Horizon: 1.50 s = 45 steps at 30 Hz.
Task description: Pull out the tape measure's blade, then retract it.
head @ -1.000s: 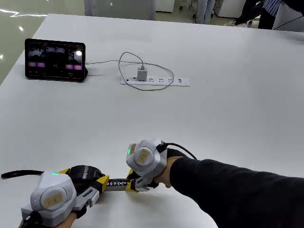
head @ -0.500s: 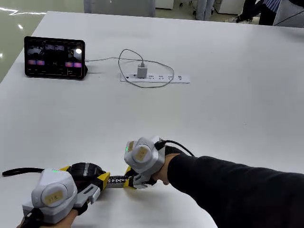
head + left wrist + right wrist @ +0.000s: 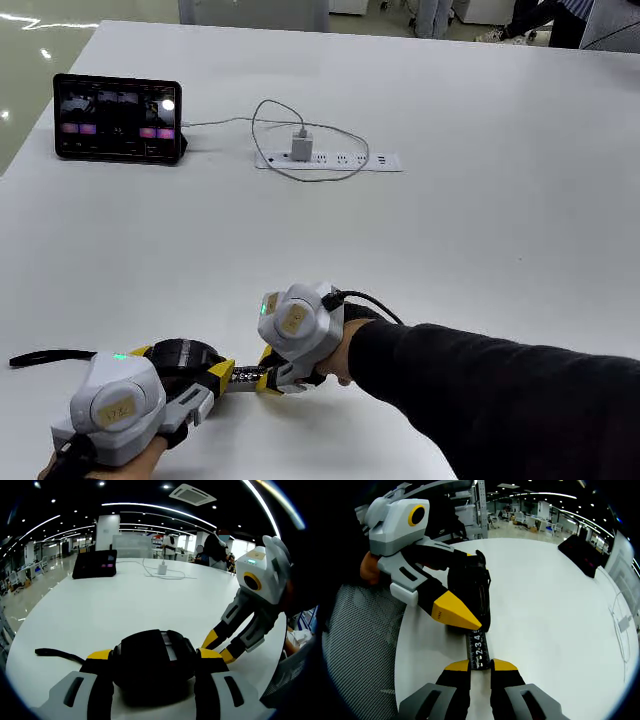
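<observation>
A black tape measure [image 3: 182, 357] [image 3: 154, 656] [image 3: 469, 595] rests on the white table near its front edge. My left gripper [image 3: 212, 376] [image 3: 156, 655] is shut on its case from both sides. A short length of the blade [image 3: 478, 647] [image 3: 243, 377] sticks out to the right, with black numbers on it. My right gripper [image 3: 268, 378] [image 3: 480, 666] is shut on the blade's end, close to the case. The right gripper also shows at the right of the left gripper view [image 3: 220, 649]. A black wrist strap [image 3: 45, 356] [image 3: 55, 653] trails left from the case.
A dark tablet [image 3: 118, 119] stands at the far left of the table. A white power strip [image 3: 330, 161] with a charger and looped cable lies at the middle back. A mesh chair [image 3: 365, 645] is beside the table's front edge.
My right gripper has moved a little left toward the case, so the exposed blade is shorter. The left gripper holds the case in place.
</observation>
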Available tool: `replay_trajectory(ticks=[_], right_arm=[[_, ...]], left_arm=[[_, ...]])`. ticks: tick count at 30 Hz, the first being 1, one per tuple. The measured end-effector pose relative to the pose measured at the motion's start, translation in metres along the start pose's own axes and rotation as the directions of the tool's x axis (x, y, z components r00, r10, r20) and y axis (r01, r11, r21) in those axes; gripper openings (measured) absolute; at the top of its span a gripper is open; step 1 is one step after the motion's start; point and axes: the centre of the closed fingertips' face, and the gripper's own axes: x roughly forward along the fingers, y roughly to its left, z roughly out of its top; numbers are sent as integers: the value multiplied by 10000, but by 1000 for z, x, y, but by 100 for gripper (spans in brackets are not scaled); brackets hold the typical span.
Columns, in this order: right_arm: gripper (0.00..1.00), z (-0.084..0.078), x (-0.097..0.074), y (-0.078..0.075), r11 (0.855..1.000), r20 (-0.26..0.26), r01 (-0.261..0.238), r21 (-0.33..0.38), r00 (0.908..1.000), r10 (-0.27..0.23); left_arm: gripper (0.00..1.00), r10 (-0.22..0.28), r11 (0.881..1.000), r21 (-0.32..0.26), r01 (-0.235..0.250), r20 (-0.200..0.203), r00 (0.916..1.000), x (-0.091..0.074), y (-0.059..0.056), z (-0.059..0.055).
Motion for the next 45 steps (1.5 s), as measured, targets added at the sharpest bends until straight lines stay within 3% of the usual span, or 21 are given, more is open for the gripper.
replay_trajectory(ticks=[16, 45], right_arm=[[11, 7, 5, 0, 9997, 148, 79, -245, 9999, -75], [11, 17, 11, 1, 9999, 458, 130, 36, 9989, -131]], left_arm=[[61, 17, 10000, 19, -17, 9, 10000, 0, 0, 0], [60, -5, 10000, -59, 5, 23, 10000, 0, 1, 1]])
